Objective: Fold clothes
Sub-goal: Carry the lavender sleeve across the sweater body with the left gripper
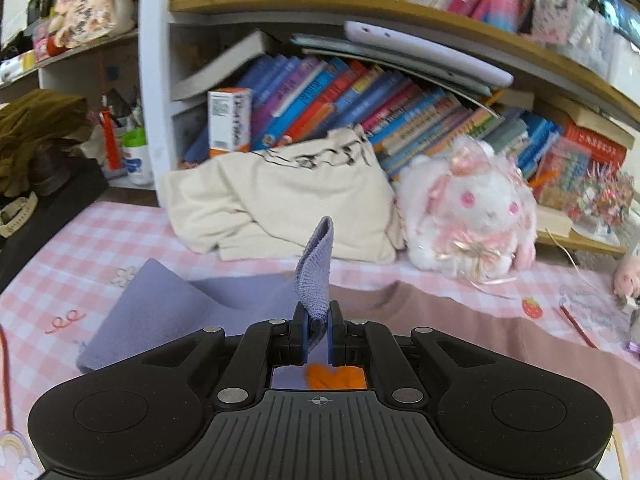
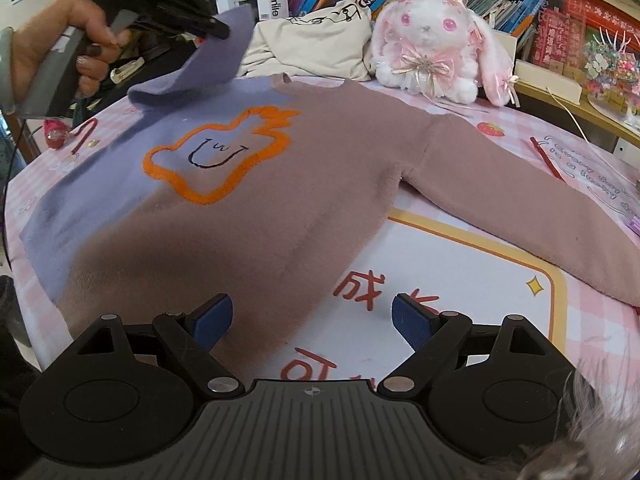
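One sweater (image 2: 248, 216) lay spread flat on the surface (image 2: 472, 264), front up, and it was the only garment being worked. It was fuzzy knit in two colours: lilac on one side, dusty pink-brown on the other, with an orange outlined bear shape (image 2: 216, 152) on the chest holding a small black stitched face. One pink-brown sleeve (image 2: 520, 200) stretched out straight across the pink checked cover. The lilac sleeve (image 2: 200, 60) was lifted off the surface and drawn over the body.

There were two tools. The left tool (image 1: 318, 332) was clamped tight on the ribbed lilac cuff (image 1: 316, 272), which stuck up between its blue pads; a bare hand (image 2: 60, 44) gripped its handle. The right tool (image 2: 312, 318) hovered over the sweater's lower hem with its fingers (image 2: 214, 320) wide apart and nothing between them.

Behind the sweater sat one white and pink plush rabbit (image 2: 432, 44) and one crumpled cream garment (image 2: 316, 44), both against a bookshelf (image 1: 360, 92) crammed with books. A single red pencil (image 2: 548, 160) lay near the outstretched sleeve.
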Action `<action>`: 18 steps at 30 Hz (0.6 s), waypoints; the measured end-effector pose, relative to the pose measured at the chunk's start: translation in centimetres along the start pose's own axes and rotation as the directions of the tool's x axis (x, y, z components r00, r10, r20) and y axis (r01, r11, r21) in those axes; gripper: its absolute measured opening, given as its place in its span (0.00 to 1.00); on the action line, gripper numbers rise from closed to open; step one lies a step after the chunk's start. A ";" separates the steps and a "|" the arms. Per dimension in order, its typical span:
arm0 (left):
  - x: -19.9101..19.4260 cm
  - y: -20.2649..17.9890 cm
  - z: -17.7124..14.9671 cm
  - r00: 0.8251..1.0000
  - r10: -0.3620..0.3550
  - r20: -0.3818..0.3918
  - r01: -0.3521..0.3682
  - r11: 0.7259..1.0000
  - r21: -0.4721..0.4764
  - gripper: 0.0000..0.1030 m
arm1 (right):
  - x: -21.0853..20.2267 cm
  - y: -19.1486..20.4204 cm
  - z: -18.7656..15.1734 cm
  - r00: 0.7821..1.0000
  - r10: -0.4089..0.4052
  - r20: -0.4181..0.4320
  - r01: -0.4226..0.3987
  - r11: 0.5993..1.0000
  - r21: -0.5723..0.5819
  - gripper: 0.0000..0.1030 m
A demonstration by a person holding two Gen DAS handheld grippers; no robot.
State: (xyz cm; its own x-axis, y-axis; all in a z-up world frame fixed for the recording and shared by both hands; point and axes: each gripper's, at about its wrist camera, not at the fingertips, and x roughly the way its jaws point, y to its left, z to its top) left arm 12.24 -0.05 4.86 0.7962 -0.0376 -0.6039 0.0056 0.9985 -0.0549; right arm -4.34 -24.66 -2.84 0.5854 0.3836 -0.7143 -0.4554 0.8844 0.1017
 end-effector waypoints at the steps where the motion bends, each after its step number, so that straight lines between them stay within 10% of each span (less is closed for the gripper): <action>1: 0.2 -0.6 -0.2 1.000 0.000 -0.005 0.000 1.000 0.018 0.07 | -0.1 -0.2 0.0 1.000 0.003 0.002 -0.003 1.000 -0.002 0.84; 18: 0.2 -6.4 -1.8 0.998 -0.051 -0.019 0.053 0.994 0.091 0.07 | -1.3 -1.8 -0.8 1.000 0.007 0.020 -0.007 1.000 -0.017 0.84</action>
State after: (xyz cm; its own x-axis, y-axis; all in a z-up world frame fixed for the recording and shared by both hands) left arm 11.31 -6.53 3.65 0.7833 -0.0897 -0.6151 0.1026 0.9946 -0.0144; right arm -4.79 -27.01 -2.63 0.5956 0.3950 -0.6995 -0.4703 0.8774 0.0950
